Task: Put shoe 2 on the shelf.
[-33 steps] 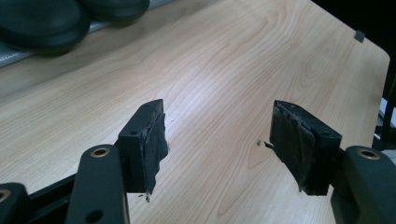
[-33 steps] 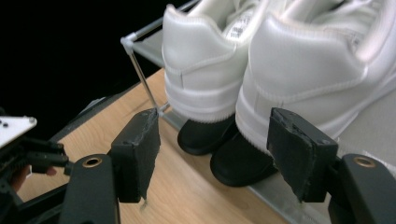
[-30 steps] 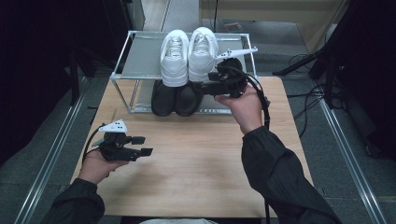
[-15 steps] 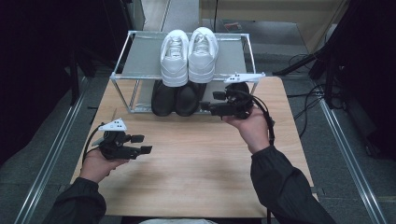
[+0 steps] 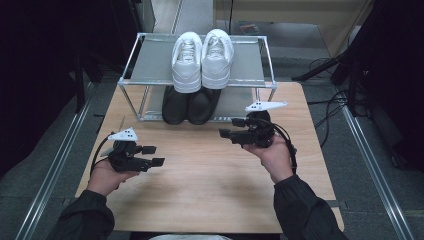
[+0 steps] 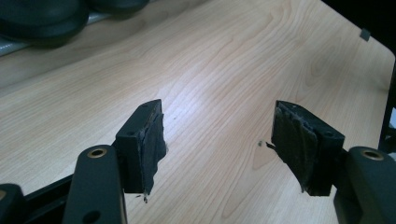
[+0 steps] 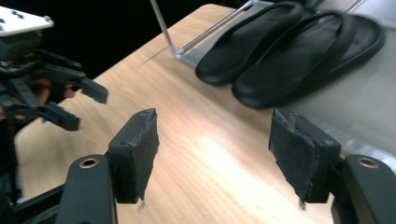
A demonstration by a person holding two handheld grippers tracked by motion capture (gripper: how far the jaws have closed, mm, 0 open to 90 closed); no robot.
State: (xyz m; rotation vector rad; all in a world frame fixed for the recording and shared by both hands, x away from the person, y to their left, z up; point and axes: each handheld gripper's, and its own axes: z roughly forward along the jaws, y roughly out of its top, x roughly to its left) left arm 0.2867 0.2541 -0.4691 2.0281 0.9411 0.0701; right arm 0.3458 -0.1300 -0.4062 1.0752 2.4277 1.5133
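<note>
Both grippers are hovering over the worktop [image 5: 210,175] with fingers spread and pinching nothing, the right gripper [image 5: 226,127] pointing towards the black slippers [image 5: 190,105] beyond its fingers under the rack [image 5: 150,65], presumably for an approach, whose soles the right gripper view is showing, while the high view is adding the white sneakers [image 5: 202,60] and the left gripper [image 5: 154,155].

1. The tabletop [image 5: 210,175] lies bare between both tools.
2. The rack [image 5: 131,75] blocks the far edge.
3. Black sandals [image 5: 190,105] fill the lower middle of the rack; white sneakers [image 5: 202,60] crowd its top shelf.
</note>
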